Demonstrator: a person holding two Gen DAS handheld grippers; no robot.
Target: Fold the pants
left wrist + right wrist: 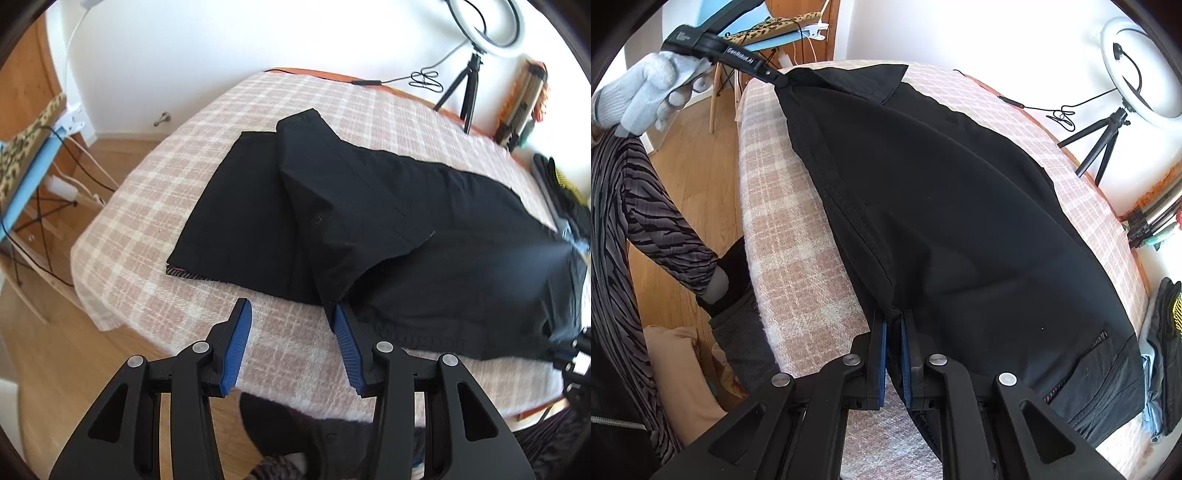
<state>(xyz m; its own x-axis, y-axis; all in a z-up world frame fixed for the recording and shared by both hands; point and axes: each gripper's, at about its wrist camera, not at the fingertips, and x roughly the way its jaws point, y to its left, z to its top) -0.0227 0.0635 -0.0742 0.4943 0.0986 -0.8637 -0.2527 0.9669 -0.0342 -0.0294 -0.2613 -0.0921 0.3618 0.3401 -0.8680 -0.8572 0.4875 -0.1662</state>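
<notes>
Plaid bed (155,184); left gripper (293,321) jaws apart, empty; right gripper (894,325) pinching pants (960,221).

black pants (424,221) – pink-and-cream plaid blanket (155,206)

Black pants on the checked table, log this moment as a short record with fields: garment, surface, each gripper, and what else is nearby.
garment: black pants, partly folded, one layer lying over another
surface: table under a pink and cream checked cloth
left gripper: open, nothing between the pads, at the fabric's near edge
right gripper: shut on the pants' near edge
nearby: ring light on a tripod, against the wall
</notes>
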